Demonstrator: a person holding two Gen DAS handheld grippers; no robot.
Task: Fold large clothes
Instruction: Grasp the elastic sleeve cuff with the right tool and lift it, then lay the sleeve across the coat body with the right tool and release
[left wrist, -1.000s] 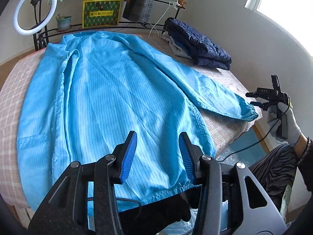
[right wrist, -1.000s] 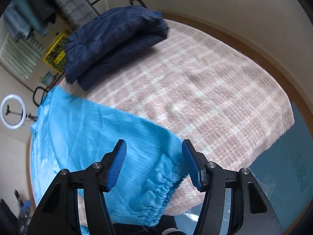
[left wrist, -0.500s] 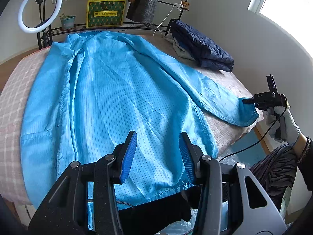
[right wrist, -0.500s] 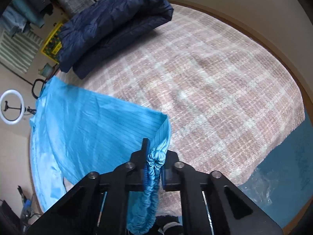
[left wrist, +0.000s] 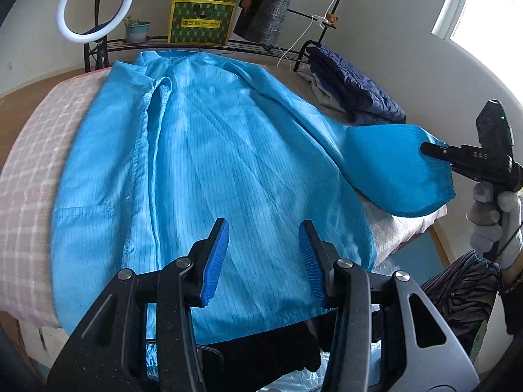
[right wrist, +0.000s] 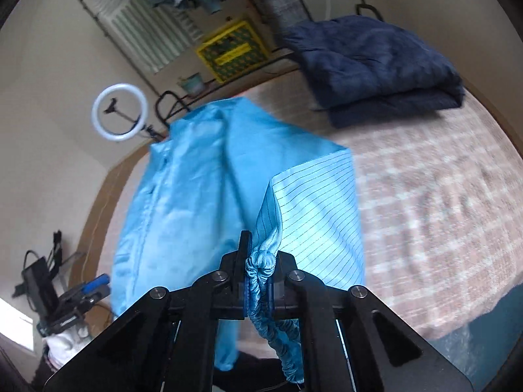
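A large bright blue coat (left wrist: pixel 209 163) lies spread front-up on the plaid bed cover (left wrist: pixel 29 176), collar at the far end. Its right sleeve (left wrist: pixel 392 170) is lifted off the bed. My right gripper (right wrist: pixel 260 274) is shut on the sleeve's gathered elastic cuff (right wrist: pixel 261 264), and the striped sleeve cloth (right wrist: pixel 313 215) drapes forward from it. In the left wrist view the right gripper (left wrist: pixel 434 152), held by a gloved hand, grips that cuff at the right. My left gripper (left wrist: pixel 263 258) hovers open above the coat's near hem, nothing between its blue pads (left wrist: pixel 215 258).
A folded navy jacket (right wrist: pixel 376 62) lies on the bed's far right corner. Behind the bed stand a ring light (left wrist: pixel 94 3), a small potted plant (left wrist: pixel 137 29), a yellow box (left wrist: pixel 201 21) on a metal rack and hanging clothes. The person's striped trousers (left wrist: pixel 457 290) are at the near right.
The right gripper closed on the sleeve cuff, then lifted it off the bed and swung it up and inward over the coat, rolling as it went. The left gripper shifted only slightly.
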